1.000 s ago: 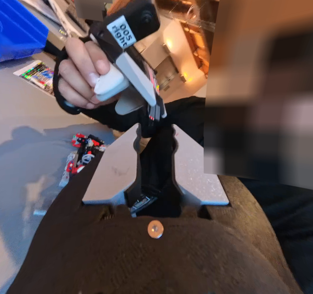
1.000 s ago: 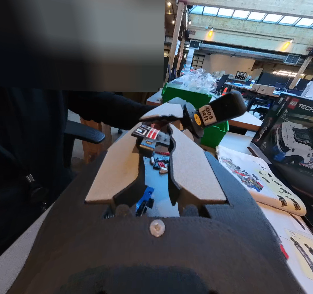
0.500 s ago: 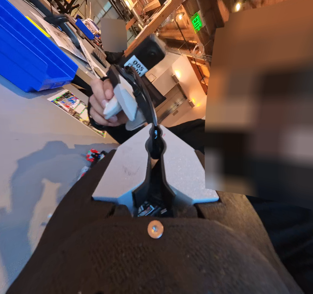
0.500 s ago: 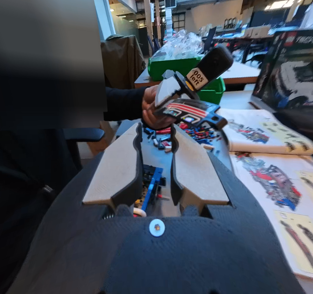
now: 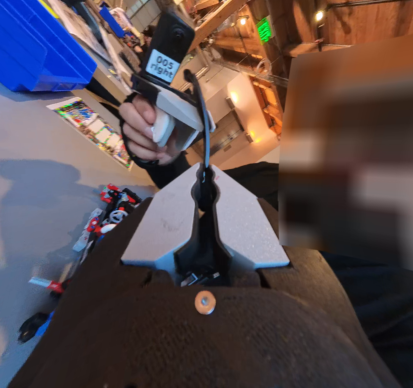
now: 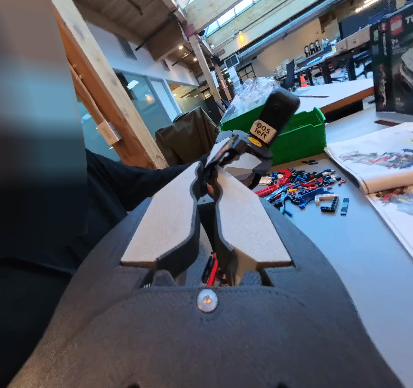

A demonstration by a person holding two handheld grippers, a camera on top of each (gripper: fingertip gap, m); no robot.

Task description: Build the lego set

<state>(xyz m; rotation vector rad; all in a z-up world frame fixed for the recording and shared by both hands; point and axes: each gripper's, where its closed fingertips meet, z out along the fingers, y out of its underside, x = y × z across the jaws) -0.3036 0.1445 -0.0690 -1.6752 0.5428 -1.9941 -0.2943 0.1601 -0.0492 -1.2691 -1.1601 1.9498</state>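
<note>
Both tools are lifted off the surface [image 6: 348, 238] and meet tip to tip over the person's lap, sharing one piece. The left tool [image 5: 204, 171] has its pale, grainy wedge-shaped fingers [image 5: 169, 216] drawn narrow, pinching the lower end of a thin, curved black lego panel [image 5: 204, 118] seen edge-on. The right tool [image 6: 206, 171] is likewise nearly closed on the same panel, whose glossy black face carries red striping in the right wrist view. A bare hand [image 5: 143, 131] wraps the right tool's handle, fingers curled on its white trigger; the sleeve behind is black.

On the smooth grey surface lies a loose pile of lego parts [image 6: 299, 187], red, blue and black beams and pins, with a white L-shaped beam at its edge. A partly built red, black and white model [image 5: 111, 212] sits just beside the left tool's body. An open instruction booklet [image 6: 375, 153] lies near the pile. A green bin [image 6: 299, 136] holds crumpled clear plastic bags [image 6: 252, 93]; a blue bin [image 5: 33, 48] stands farther off, its contents hidden.
</note>
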